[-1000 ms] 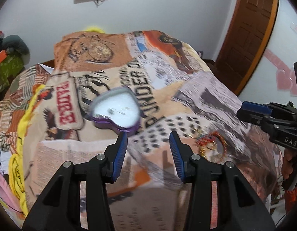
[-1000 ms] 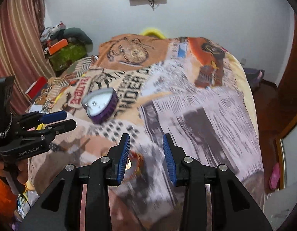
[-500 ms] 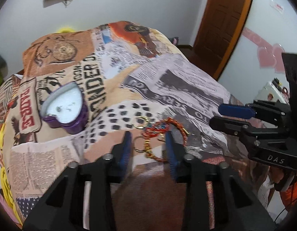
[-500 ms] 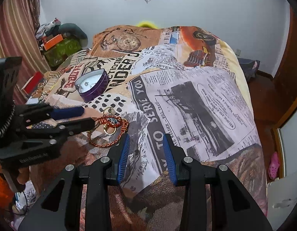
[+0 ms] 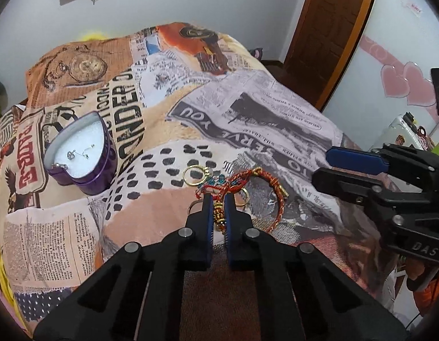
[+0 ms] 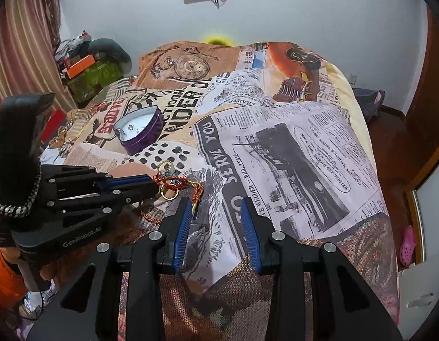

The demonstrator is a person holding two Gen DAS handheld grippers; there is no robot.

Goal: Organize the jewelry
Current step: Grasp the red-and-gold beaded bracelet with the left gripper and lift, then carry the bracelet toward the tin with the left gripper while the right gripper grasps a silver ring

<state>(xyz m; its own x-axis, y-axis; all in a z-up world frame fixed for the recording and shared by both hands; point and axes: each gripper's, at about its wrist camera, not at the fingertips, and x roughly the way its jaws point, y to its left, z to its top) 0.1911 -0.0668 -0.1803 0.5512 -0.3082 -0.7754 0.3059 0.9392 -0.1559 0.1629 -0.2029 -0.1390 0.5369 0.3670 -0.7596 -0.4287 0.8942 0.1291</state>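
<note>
On the bedspread (image 5: pixel 276 119): heart-shaped tin (image 5: pixel 83 156) far left, earrings (image 5: pixel 77 153) inside; bracelet (image 5: pixel 256 187) and gold rings (image 5: pixel 192 174) right of it, nearer.

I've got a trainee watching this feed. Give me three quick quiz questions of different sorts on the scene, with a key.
1. True or false: the left gripper is closed over the red bracelet.
2. The purple tin is shaped like: A) a star B) a heart C) a square.
3. Fill in: the right gripper holds ____.

Key: 1 true; 2 B; 3 nothing, its jaws stand open above the bedspread.
</note>
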